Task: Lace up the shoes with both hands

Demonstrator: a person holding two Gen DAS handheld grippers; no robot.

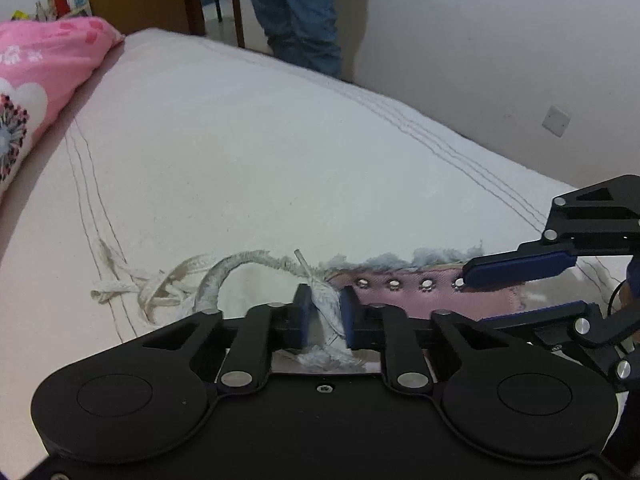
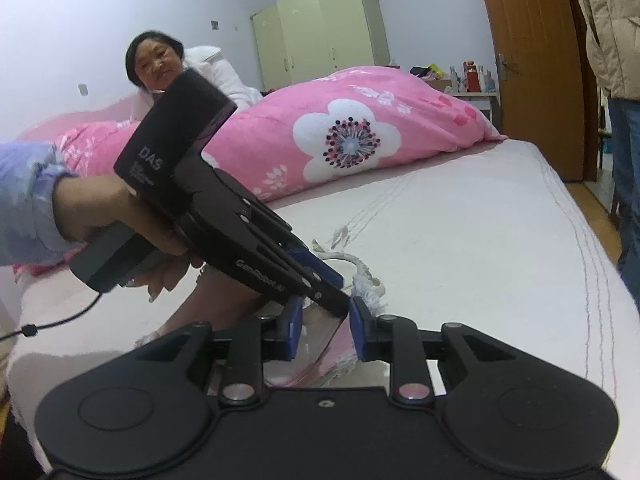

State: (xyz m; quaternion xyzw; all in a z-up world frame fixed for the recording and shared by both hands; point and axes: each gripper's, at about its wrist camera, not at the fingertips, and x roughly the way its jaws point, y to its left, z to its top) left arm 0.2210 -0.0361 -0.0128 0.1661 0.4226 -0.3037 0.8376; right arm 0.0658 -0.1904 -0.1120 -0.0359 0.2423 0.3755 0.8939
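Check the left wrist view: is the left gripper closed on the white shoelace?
Yes, the left gripper has both blue pads pressed against the frayed white shoelace, beside the pink shoe and its eyelet row.

Both grippers are matte black with blue finger pads and silver pivot screws. The left gripper carries white "DAS" lettering; a thin black cable leaves its handle at 8 o'clock. The sleeve is pale blue, flower-patterned.

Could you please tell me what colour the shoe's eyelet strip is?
Pink, with silver metal eyelets; the left wrist view shows the shoe best.
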